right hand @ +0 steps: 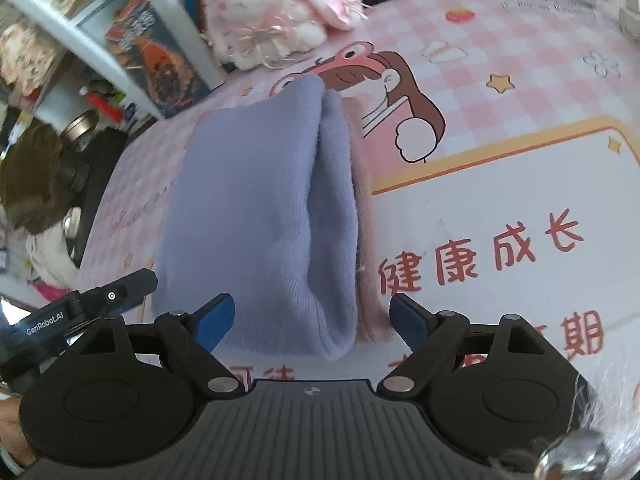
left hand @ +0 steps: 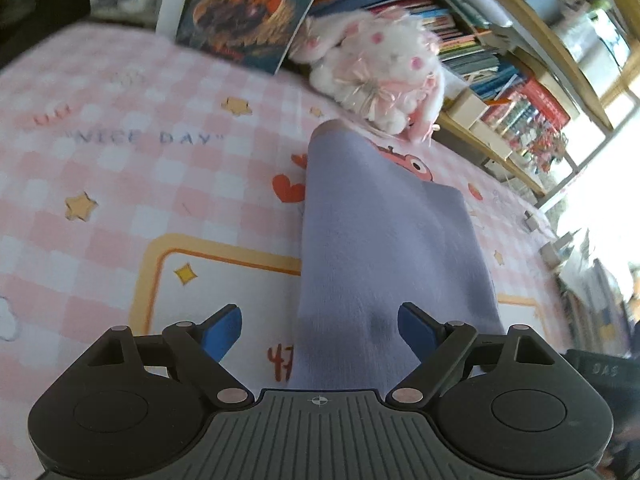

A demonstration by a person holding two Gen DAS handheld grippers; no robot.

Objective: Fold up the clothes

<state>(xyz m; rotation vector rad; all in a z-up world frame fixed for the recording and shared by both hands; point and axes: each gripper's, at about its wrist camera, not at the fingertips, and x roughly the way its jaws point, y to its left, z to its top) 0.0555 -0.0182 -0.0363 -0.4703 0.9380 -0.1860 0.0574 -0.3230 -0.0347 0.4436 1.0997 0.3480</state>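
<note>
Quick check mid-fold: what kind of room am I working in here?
Most likely a child's room or home study. The folded lavender garment lies on a pink checked cartoon mat, with a plush bunny and crowded bookshelves behind it.

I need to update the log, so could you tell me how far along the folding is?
Done: the lavender garment lies folded into a narrow bundle on the pink checked mat. In hand: nothing; the left gripper and right gripper are both open. Left: perhaps one more fold.
</note>
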